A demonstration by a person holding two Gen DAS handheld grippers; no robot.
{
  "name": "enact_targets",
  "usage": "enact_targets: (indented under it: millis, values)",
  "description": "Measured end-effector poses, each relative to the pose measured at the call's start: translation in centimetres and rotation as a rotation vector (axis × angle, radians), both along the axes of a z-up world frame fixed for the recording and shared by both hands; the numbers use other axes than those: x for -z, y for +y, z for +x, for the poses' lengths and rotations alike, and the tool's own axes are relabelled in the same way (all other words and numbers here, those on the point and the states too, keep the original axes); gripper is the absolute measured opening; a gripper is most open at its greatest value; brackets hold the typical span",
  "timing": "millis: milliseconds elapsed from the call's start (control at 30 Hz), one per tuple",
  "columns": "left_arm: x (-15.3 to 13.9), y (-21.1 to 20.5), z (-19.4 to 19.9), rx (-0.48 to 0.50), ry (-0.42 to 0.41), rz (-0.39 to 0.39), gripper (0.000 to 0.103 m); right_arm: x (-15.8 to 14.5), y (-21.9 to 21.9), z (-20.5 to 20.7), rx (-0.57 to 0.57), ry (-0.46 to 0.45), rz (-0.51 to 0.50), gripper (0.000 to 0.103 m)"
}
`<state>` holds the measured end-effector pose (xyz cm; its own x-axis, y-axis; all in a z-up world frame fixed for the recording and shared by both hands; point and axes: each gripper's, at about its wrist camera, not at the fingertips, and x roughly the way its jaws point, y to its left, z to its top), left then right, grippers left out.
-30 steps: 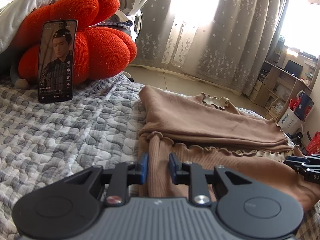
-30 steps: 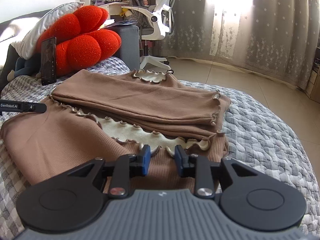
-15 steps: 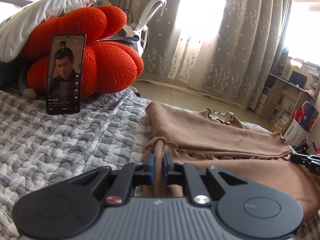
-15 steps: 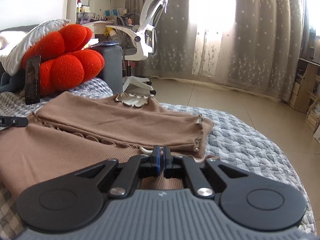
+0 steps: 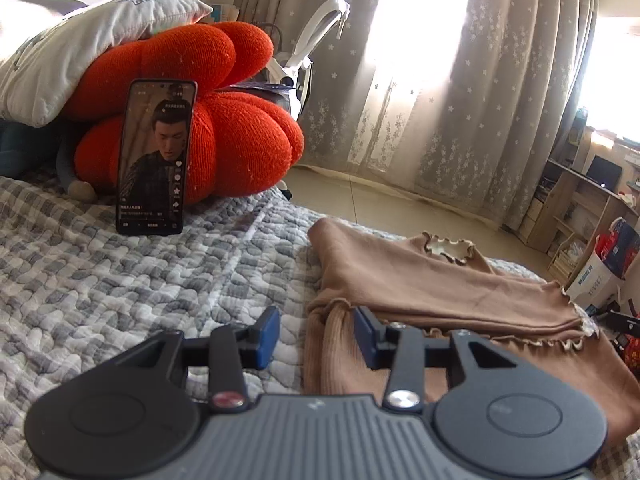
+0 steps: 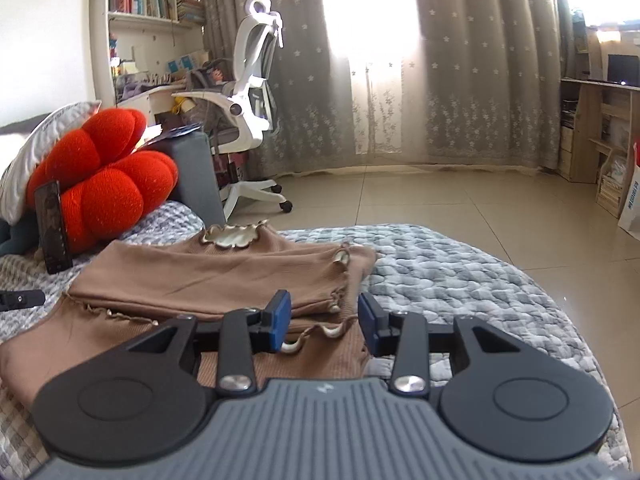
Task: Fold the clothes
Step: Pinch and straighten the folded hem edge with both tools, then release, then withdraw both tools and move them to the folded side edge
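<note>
Brown top (image 5: 432, 280) partly folded on quilt (image 5: 120, 300), right of phone (image 5: 154, 156); left gripper (image 5: 316, 330), right gripper (image 6: 325, 318) just opened, empty; soft, light knit — pinch ruffled hem corners

Sunlit starred curtains (image 6: 460, 80), tiled floor (image 6: 440, 200)
</note>
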<state>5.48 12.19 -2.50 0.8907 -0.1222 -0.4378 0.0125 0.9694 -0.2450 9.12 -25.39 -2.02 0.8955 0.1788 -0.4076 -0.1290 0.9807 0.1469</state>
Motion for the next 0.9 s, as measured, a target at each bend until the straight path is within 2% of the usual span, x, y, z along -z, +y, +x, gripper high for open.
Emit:
enact_targets:
  millis: [100, 167, 267, 333, 367, 400, 467, 500, 567, 633, 767, 833, 900]
  values:
    - [-0.7, -1.5, -0.1, 0.071, -0.037, 0.008, 0.04, 0.1, 0.1, -0.4, -0.015, -0.003, 0.01, 0.041]
    - [-0.6, -2.9, 0.1, 0.13, -0.04, 0.037, 0.04, 0.7, 1.5, -0.3, -0.058, 0.008, -0.035, 0.041]
    - [0.8, -4.9, 1.0, 0.191, 0.003, 0.135, 0.04, 1.9, 3.1, 0.1, -0.103, 0.034, -0.113, 0.041]
    - [2.4, -5.2, 1.8, 0.178, 0.06, 0.2, 0.039, 2.9, 3.3, 0.7, -0.105, 0.062, -0.142, 0.037]
    - [2.8, -4.7, 2.1, 0.165, 0.077, 0.188, 0.038, 3.2, 2.7, 0.8, -0.102, 0.074, -0.129, 0.033]
    - [2.7, -3.9, 2.3, 0.153, 0.084, 0.143, 0.036, 3.6, 2.2, 1.0, -0.098, 0.087, -0.115, 0.03]
    - [2.9, -2.8, 2.6, 0.117, 0.099, 0.118, 0.014, 3.7, 1.1, 1.1, -0.068, 0.094, -0.081, 0.019]
    - [2.9, -2.4, 2.5, 0.108, 0.102, 0.104, 0.014, 3.7, 0.7, 1.1, -0.06, 0.096, -0.072, 0.015]
    - [2.7, -1.9, 2.2, 0.106, 0.1, 0.074, 0.014, 3.4, 0.4, 0.8, -0.057, 0.095, -0.051, 0.015]
    - [2.2, -2.1, 1.7, 0.104, 0.09, 0.082, 0.015, 2.6, 0.5, 0.2, -0.047, 0.071, -0.064, 0.019]
    - [0.7, -2.8, 0.7, 0.136, 0.021, 0.086, 0.032, 1.4, 1.5, -0.7, -0.073, 0.038, -0.075, 0.024]
    - [0.7, -3.3, 0.7, 0.174, 0.023, 0.092, 0.034, 1.6, 2.4, -0.6, -0.107, 0.051, -0.092, 0.024]
    - [1.4, -3.7, 1.1, 0.192, 0.063, 0.117, 0.035, 2.3, 3.2, -0.2, -0.125, 0.074, -0.133, 0.024]
